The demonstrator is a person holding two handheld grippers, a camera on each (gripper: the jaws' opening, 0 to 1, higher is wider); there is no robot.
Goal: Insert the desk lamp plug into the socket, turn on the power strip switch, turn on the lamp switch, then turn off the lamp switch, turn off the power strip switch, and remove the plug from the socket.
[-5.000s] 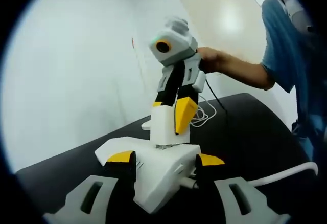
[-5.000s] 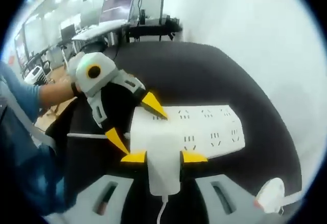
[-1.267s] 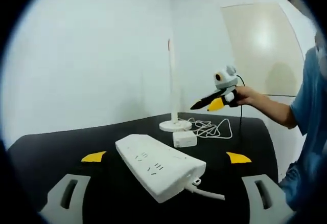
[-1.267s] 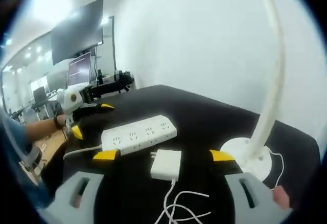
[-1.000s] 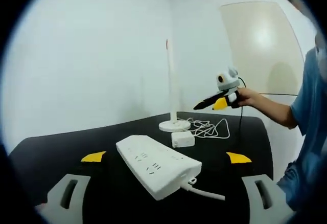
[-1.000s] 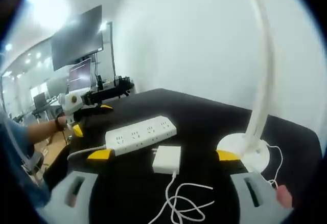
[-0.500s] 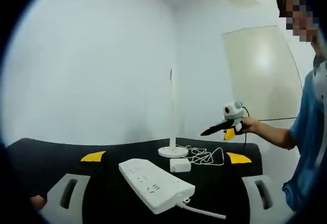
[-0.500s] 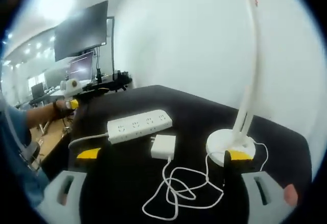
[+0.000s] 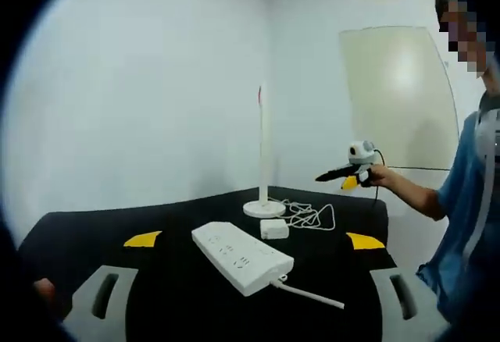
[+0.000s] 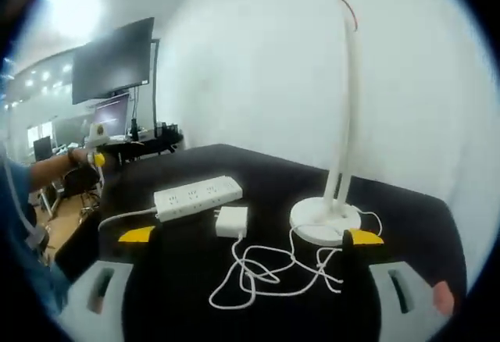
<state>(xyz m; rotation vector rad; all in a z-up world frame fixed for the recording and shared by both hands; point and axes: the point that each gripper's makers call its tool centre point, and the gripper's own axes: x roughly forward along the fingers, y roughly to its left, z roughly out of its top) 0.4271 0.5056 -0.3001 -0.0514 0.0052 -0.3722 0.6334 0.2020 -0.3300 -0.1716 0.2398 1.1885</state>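
Both grippers have backed away since a second ago, jaws wide and empty — the plug lies unplugged beside the power strip, so the task looks complete.

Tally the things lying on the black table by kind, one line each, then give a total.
White multi-socket power strip: 1
White slim-stemmed desk lamp on a round base: 1
White square plug adapter: 1
Tangled white lamp cord: 1
Total: 4, all resting on the black table.

bright, even light | ceiling glare upper left | soft fisheye edges
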